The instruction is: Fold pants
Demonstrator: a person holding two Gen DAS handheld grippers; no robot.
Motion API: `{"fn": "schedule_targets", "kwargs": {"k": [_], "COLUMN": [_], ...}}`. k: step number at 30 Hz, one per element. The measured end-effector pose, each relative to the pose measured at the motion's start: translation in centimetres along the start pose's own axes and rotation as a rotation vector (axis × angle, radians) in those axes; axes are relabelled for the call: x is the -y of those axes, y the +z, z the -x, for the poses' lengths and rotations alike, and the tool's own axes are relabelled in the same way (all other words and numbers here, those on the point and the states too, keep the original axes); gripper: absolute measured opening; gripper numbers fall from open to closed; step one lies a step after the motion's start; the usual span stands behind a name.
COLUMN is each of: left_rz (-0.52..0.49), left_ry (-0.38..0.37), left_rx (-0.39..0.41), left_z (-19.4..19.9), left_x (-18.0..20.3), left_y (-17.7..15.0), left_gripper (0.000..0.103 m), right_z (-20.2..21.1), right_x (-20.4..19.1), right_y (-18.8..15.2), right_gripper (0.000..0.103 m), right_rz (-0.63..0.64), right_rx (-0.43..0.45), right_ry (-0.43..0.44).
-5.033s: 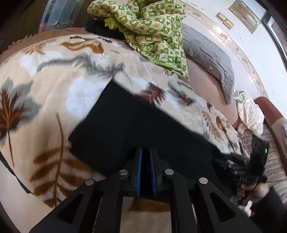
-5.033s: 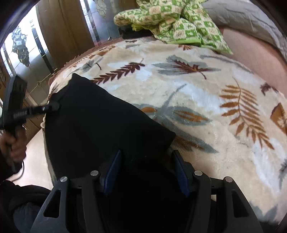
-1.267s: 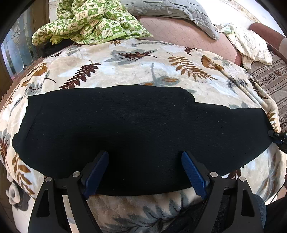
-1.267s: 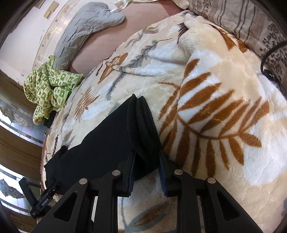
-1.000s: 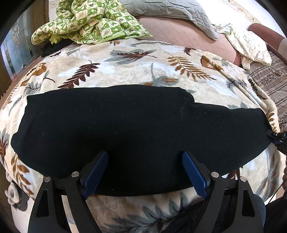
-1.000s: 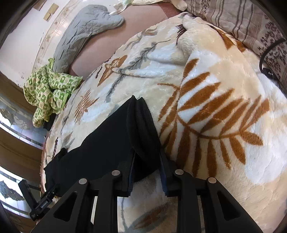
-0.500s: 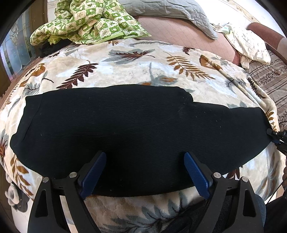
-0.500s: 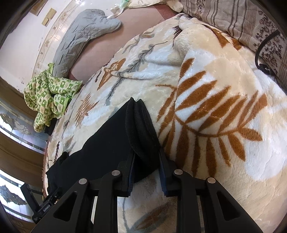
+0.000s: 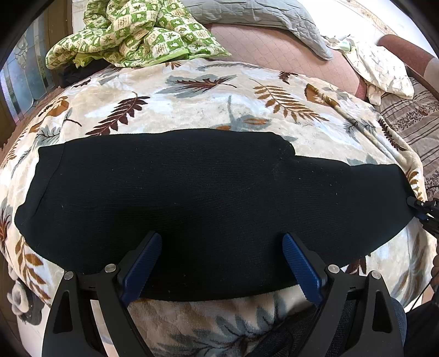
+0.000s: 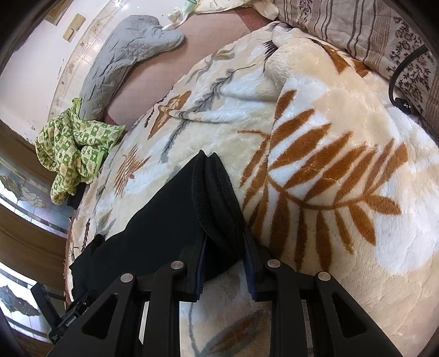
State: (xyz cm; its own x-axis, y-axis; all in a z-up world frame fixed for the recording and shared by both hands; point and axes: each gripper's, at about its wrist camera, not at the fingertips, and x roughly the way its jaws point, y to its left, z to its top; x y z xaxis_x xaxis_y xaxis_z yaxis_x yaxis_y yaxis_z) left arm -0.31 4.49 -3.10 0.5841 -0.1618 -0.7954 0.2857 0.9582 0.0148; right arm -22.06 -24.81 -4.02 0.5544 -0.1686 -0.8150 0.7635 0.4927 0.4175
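Note:
The black pants (image 9: 208, 197) lie flat and long across the leaf-print blanket (image 9: 219, 104), folded lengthwise. My left gripper (image 9: 219, 263) is open, its blue pads over the pants' near edge at the middle. My right gripper (image 10: 223, 255) is shut on the thick end of the pants (image 10: 216, 197), at the right end of the garment. The right gripper's tip also shows at the right edge of the left wrist view (image 9: 422, 211). The left gripper shows at the lower left of the right wrist view (image 10: 63, 324).
A green patterned quilt (image 9: 131, 30) is bunched at the bed's far left. A grey pillow (image 9: 260, 16) and a white cloth (image 9: 381, 68) lie at the back. A striped pillow (image 10: 384, 35) and a black cable (image 10: 397, 90) lie at the right.
Almost nothing has changed in the last second; the left gripper has drawn back slightly. Five seconds ago the left gripper was shut and the right was open over the pants.

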Motion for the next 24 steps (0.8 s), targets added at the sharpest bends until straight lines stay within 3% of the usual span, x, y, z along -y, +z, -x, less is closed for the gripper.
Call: {"fn": "schedule_targets", "kwargs": {"k": [24], "left_rz": [-0.013], "left_ry": [-0.009], "left_rx": [-0.007], "left_z": [-0.21], "left_x": [0.0], "left_y": [0.09], "left_gripper": [0.096], "right_z": [-0.22], "right_x": [0.09], "right_y": [0.07], "right_gripper": [0.025], "right_rz": [-0.014], "right_rx": [0.009], "right_ry": [-0.001]}}
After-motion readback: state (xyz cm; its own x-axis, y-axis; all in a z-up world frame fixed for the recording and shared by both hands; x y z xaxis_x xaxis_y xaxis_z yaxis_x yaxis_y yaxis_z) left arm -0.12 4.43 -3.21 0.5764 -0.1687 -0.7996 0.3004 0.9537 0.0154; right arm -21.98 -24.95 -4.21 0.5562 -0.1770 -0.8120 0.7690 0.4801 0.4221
